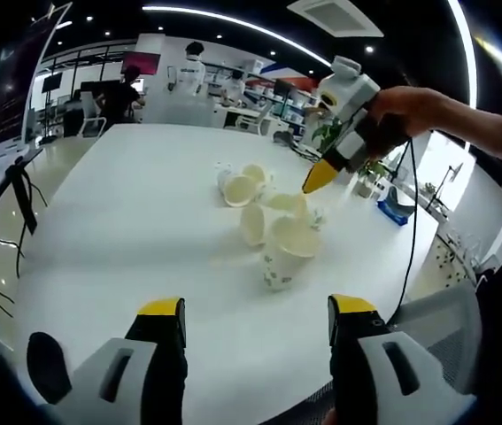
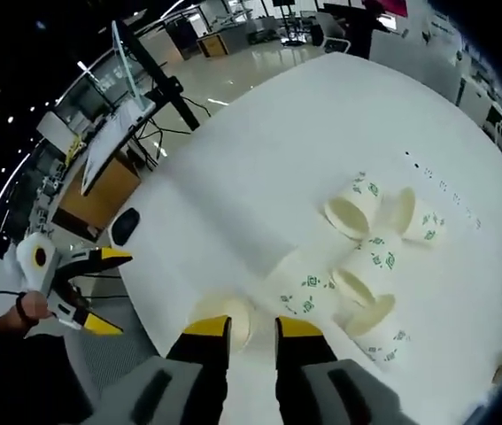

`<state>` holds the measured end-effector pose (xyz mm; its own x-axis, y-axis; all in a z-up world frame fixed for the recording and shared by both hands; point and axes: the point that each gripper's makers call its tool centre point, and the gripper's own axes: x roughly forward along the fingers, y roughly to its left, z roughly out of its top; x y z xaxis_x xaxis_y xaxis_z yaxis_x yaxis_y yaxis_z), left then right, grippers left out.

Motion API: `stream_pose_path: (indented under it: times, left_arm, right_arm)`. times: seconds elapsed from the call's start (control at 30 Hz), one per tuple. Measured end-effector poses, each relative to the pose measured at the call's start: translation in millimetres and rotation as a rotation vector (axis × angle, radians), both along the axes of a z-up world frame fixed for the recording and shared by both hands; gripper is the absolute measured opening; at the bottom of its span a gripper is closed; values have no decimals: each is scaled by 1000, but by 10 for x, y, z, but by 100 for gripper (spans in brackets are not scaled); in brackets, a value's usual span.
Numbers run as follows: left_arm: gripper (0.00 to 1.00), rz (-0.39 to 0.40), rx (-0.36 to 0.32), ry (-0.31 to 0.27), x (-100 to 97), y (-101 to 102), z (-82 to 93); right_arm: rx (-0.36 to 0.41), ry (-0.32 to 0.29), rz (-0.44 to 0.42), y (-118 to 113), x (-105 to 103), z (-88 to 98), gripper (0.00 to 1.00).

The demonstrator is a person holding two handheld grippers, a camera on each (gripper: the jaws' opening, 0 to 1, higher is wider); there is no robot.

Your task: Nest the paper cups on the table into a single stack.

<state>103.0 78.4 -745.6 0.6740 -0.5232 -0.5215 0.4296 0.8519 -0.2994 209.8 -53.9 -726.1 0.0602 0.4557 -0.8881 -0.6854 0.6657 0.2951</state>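
Several white paper cups with green print lie on their sides in a loose cluster (image 1: pixel 273 221) on the white table (image 1: pixel 127 230); the nearest cup (image 1: pixel 284 255) points its mouth upward. My left gripper (image 1: pixel 258 310) is open wide, low over the near table edge and short of the cups. A hand holds my right gripper (image 1: pixel 320 177) above the cluster's right side. In the right gripper view the cups (image 2: pixel 366 257) spread ahead, and my right gripper (image 2: pixel 252 329) is narrowly open with nothing between its fingers. One cup (image 2: pixel 302 285) lies just ahead of it, another cup (image 2: pixel 226 319) beside its left jaw. The left gripper (image 2: pixel 107 292) stands open past the table edge.
A small black oval object (image 1: pixel 47 363) sits near the table's front edge. A grey chair (image 1: pixel 450 310) stands by the right edge. People and desks are far behind the table. Black stands (image 2: pixel 153 71) and a wooden desk (image 2: pixel 100 190) are on the floor beyond the table (image 2: pixel 321 133).
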Motion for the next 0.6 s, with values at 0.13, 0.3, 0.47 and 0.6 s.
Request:
stream_pose_path:
  times: [0.13,0.3,0.47,0.6]
  left_arm:
    - [64,-2,0,-3,12,5,14]
    - [64,-9,2,-4,14,-14,-6]
    - [64,-16,2,-6,34,-25,-9]
    - [64,-19,1,-9,40,-41,15]
  right_arm:
    - [3,-6,-7,-60,-17,21,19]
    - [-2,-30,19,-125,-50,35,28]
    - [25,-53,24,-150,-52,64,35]
    - [52,-86,33,-167,-57,61,41]
